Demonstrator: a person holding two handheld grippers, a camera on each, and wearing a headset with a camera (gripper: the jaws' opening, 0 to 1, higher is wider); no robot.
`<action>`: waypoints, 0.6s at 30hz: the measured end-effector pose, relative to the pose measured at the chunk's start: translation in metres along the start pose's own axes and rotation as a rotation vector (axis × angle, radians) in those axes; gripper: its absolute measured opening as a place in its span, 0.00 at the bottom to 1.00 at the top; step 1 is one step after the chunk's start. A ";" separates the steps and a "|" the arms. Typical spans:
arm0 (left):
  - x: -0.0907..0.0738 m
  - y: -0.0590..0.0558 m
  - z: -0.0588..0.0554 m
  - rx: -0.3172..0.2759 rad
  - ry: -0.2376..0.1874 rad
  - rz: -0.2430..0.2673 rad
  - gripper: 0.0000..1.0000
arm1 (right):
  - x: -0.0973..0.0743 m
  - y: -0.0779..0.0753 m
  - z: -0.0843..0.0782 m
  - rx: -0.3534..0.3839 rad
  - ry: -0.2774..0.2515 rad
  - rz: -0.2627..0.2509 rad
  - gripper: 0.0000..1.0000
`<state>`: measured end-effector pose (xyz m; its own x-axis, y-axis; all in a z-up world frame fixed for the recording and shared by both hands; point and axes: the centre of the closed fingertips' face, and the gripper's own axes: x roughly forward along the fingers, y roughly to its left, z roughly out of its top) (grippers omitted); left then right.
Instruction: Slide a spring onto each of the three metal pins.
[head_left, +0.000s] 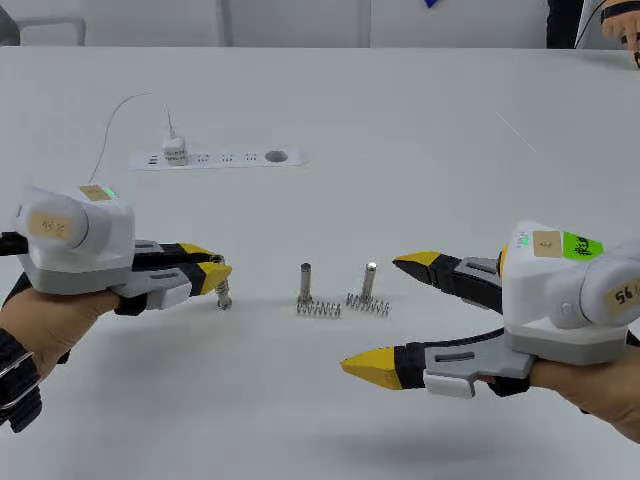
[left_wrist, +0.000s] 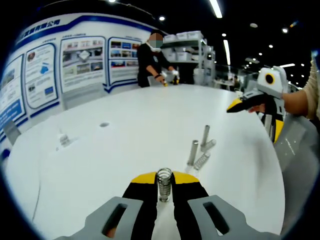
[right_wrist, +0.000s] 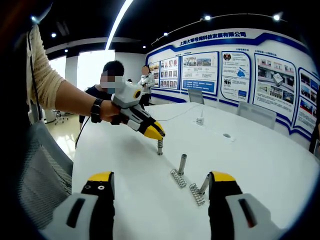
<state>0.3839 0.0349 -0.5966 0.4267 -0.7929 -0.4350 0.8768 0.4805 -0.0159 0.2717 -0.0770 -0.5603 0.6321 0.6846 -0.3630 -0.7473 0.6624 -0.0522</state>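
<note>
Left gripper (head_left: 222, 275): jaws closed to a narrow gap, pinching a spring (head_left: 223, 296) that stands upright, left of the middle pin (head_left: 305, 282). Right gripper (head_left: 370, 313): jaws wide apart, empty, right of the middle pin. Two loose springs (head_left: 318, 309) lie flat, one at that pin's foot, one just right beside the end pin (head_left: 369, 280).

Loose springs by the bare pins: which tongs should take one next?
Right, likely: right tongs are open near the loose springs; left tongs are shut on the leftmost spring.

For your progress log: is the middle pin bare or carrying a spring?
Bare: the middle pin stands smooth, and a spring lies flat beside its foot.
</note>
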 end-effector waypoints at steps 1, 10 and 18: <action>0.001 0.000 -0.001 -0.001 0.001 0.000 0.10 | 0.000 0.000 0.000 0.001 0.000 0.000 0.78; 0.004 0.000 -0.009 -0.004 0.014 0.001 0.10 | 0.001 0.001 -0.001 0.005 0.002 0.003 0.78; 0.006 0.000 -0.015 0.003 0.025 0.008 0.10 | 0.001 0.001 -0.003 0.005 0.006 0.005 0.78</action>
<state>0.3826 0.0358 -0.6123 0.4279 -0.7793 -0.4578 0.8742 0.4855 -0.0093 0.2708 -0.0762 -0.5631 0.6274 0.6860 -0.3685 -0.7493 0.6606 -0.0460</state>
